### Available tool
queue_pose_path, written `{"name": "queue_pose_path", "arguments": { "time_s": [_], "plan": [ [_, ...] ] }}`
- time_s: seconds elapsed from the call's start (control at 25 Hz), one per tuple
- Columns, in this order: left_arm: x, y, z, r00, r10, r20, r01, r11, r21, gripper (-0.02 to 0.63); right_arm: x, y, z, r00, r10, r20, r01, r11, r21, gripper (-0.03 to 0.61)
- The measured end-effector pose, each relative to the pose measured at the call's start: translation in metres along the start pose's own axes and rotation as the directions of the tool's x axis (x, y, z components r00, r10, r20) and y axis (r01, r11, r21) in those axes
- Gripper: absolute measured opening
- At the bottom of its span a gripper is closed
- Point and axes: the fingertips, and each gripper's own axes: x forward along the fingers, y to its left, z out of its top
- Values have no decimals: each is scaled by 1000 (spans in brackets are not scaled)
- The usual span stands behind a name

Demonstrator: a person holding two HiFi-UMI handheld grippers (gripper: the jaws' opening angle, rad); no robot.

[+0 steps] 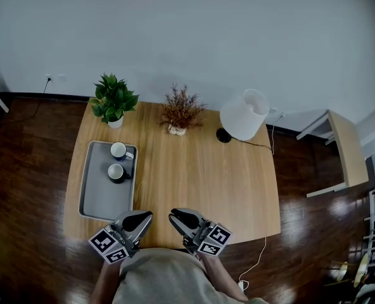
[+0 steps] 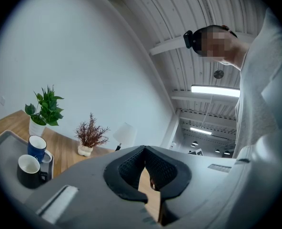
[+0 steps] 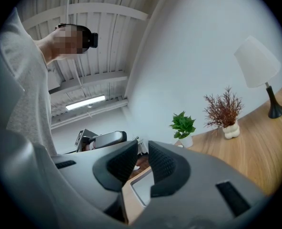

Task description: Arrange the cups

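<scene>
Two cups stand on a grey tray (image 1: 92,198) at the left of the wooden table. The farther one is a blue cup (image 1: 118,150) with a white inside; the nearer is a black cup (image 1: 116,172). In the left gripper view the blue cup (image 2: 36,148) and black cup (image 2: 29,171) sit at the far left on the tray (image 2: 3,144). My left gripper (image 1: 148,215) and right gripper (image 1: 173,214) hover at the table's near edge, tips pointing toward each other, well short of the cups. The left gripper (image 2: 144,148) is shut and empty. The right gripper (image 3: 142,149) is shut and empty too.
At the table's back stand a green potted plant (image 1: 114,100), a dried plant in a white pot (image 1: 180,111) and a white lamp (image 1: 244,114) whose cable runs off the right edge. A small side table (image 1: 346,147) stands on the dark floor to the right.
</scene>
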Motion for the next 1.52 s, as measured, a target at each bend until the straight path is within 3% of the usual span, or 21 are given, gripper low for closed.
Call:
{"name": "queue_pose_path", "arguments": {
  "time_s": [0.84,1.52],
  "plan": [
    [-14,9,3,999,31,28,-30,1000,-6,-6,5,1,-3,999,-26,-30,25,999,-27,61],
    [-25,19,6,997,49,62,-47,998,-28,-6,26,12,-7,996,2,-90,-7,999,-53,61]
  ]
}}
